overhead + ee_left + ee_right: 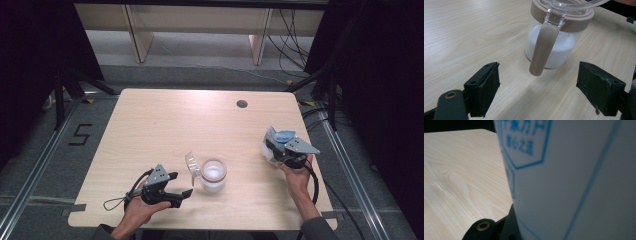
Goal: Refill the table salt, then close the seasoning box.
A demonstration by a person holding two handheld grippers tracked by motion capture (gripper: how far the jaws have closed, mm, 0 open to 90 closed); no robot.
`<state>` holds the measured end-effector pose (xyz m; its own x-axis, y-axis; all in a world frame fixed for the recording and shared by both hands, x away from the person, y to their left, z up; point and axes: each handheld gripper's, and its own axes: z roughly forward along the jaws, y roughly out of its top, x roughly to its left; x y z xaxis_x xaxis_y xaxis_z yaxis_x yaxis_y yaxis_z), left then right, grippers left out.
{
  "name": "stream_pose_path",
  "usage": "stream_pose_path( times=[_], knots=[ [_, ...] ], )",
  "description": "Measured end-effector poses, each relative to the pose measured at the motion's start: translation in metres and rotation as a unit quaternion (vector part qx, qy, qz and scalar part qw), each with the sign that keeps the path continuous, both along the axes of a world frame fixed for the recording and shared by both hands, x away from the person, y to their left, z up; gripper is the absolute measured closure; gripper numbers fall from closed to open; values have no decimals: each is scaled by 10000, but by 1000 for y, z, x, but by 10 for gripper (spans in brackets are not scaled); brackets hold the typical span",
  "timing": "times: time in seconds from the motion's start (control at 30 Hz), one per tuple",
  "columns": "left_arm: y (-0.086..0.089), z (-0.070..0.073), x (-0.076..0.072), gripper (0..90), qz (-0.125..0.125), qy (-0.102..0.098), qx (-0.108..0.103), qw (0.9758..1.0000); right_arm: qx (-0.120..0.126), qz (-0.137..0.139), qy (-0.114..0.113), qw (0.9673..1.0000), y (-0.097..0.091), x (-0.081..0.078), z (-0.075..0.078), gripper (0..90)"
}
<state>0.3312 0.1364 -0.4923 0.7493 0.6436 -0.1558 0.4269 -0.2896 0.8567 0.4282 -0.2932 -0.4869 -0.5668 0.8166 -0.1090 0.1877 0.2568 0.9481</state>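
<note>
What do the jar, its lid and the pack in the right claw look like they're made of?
Jar: clear glass or hard plastic, glossy; white powder shows through its wall. Lid: matte brown plastic ring and handle, with a clear plastic flap standing open. Pack: white with blue print, smooth and faintly glossy, probably plastic film or coated paper; held in the right claw.

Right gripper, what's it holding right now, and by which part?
The right gripper is shut on a white bag with blue print, gripped low on its body. Exactly where the fingers press is hidden.

Left tongs: black body, grey three-cornered plate, looped black cable | right tongs: same plate, black cable | I see grey sleeves | black pads, brass screw.
</note>
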Motion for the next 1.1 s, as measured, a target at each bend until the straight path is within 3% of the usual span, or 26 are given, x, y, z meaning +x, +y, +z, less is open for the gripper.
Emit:
stream_pose_path(
  times=[0.1, 0.17, 0.23, 0.27, 0.33, 0.43, 0.57, 0.6, 0.7, 0.8, 0.83, 1.03, 1.1],
  knots=[
    [0, 0, 0, 177, -33, -1, -38, 10000, 82, -5, 167, 9998, 2, -1, -1, 817],
    [0, 0, 0, 177, -37, 2, -37, 10000, 9, 60, 58, 10000, 2, 1, -1, 827],
    [0, 0, 0, 177, -15, 16, -28, 10000, 94, 77, 11, 9999, 3, 1, -1, 868],
    [0, 0, -1, 177, -10, 9, -24, 10000, 150, 127, 130, 9997, 3, -1, 0, 871],
    [1, 0, 0, 177, -15, 5, -10, 10000, 23, 103, -90, 9999, 2, 1, 2, 874],
    [1, 0, 0, 177, -18, -3, -5, 10000, -16, 201, -77, 9998, 2, 2, 2, 875],
    [0, 0, -1, 177, 2, 10, -7, 10000, 64, 49, 40, 10000, 2, -1, 1, 853],
    [0, 0, 0, 177, -14, -2, 0, 10000, -29, 90, -140, 9999, 0, 2, 2, 831],
    [1, 0, 0, 177, 3, -15, 1, 10000, -104, 27, -137, 9998, 0, 1, 3, 731],
    [0, 1, -1, 179, 20, -31, 6, 10000, 144, -191, 244, 9994, 0, -4, 3, 578],
    [0, 1, -1, 181, 16, -42, 6, 10000, 145, -176, 153, 9996, -2, -3, 3, 555],
    [1, 2, -2, 188, 80, -38, -68, 9999, 433, -142, 482, 9978, -6, -16, 6, 343],
    [1, 2, -2, 190, 108, -73, -74, 9999, 341, -236, 518, 9978, -6, -21, 6, 314]
  ],
)
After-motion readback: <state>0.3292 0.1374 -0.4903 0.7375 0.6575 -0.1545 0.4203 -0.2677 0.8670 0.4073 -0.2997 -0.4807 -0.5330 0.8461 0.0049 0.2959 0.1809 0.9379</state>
